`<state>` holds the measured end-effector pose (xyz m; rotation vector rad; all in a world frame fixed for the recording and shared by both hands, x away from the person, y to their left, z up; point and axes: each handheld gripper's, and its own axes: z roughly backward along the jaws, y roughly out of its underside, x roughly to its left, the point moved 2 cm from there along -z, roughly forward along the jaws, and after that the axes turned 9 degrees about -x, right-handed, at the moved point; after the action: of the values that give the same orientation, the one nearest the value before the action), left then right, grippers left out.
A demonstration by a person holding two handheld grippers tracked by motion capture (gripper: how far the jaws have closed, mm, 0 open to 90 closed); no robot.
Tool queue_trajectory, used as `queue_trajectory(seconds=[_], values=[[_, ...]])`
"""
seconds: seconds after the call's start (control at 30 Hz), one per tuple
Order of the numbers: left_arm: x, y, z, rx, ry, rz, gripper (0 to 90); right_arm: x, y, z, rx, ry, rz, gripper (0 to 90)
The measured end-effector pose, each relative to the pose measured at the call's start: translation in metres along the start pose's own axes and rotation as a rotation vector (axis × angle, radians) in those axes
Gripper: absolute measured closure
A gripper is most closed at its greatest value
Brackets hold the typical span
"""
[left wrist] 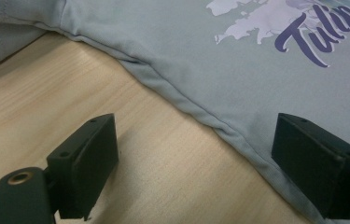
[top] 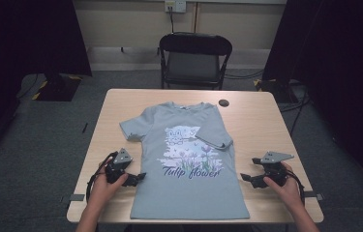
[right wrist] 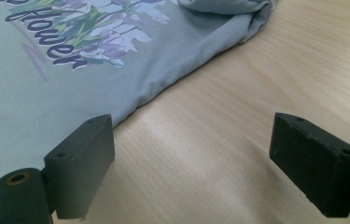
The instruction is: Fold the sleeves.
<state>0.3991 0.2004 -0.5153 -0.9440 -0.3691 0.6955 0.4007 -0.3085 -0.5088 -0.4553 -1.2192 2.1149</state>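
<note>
Grey cotton T-shirt (top: 189,164) lies flat and face up on the pale wood surface (top: 261,130), collar toward the far edge, hem near the person's edge. We record a printed design on its front: cartoon figures above flowers, with the words "Tulip flower" in dark purple script. 1 sleeve, on the right in the high view, is folded inward over the chest; the other sleeve lies spread outward on the surface.

We find the left tongs (top: 138,178) low at the shirt's left side seam, held in the person's left hand (top: 102,186). In the left gripper view, the jaws of the left tongs (left wrist: 196,163) stand wide apart, 1 over bare wood and 1 over the grey fabric, with the side seam running between them. They pinch nothing.

We find the right tongs (top: 245,178) just beside the shirt's right edge, held in the right hand (top: 285,186). In the right gripper view, the right tongs (right wrist: 193,161) are likewise spread: 1 jaw sits at the fabric edge, the other over bare wood. Nothing is gripped.

A small dark round disc (top: 223,103) rests on the surface near the far edge, just beyond the shirt's shoulder. 1 black folding chair (top: 194,58) stands behind the surface.
</note>
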Motion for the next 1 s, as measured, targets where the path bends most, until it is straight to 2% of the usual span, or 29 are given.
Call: queue_trajectory(seconds=[0.23,0.5,1.0], values=[[0.0000,0.0000,0.0000,0.000,0.000,0.000,14.0,0.0011,0.0042,0.0036,0.010,0.002,0.007,13.2],[0.0000,0.0000,0.0000,0.000,0.000,0.000,14.0,0.0024,0.0077,0.0053,0.054,0.014,0.031,12.8],[-0.0007,0.0001,0.0000,0.003,-0.013,0.005,12.8,0.0020,0.0091,0.0065,0.065,0.024,0.007,11.3]])
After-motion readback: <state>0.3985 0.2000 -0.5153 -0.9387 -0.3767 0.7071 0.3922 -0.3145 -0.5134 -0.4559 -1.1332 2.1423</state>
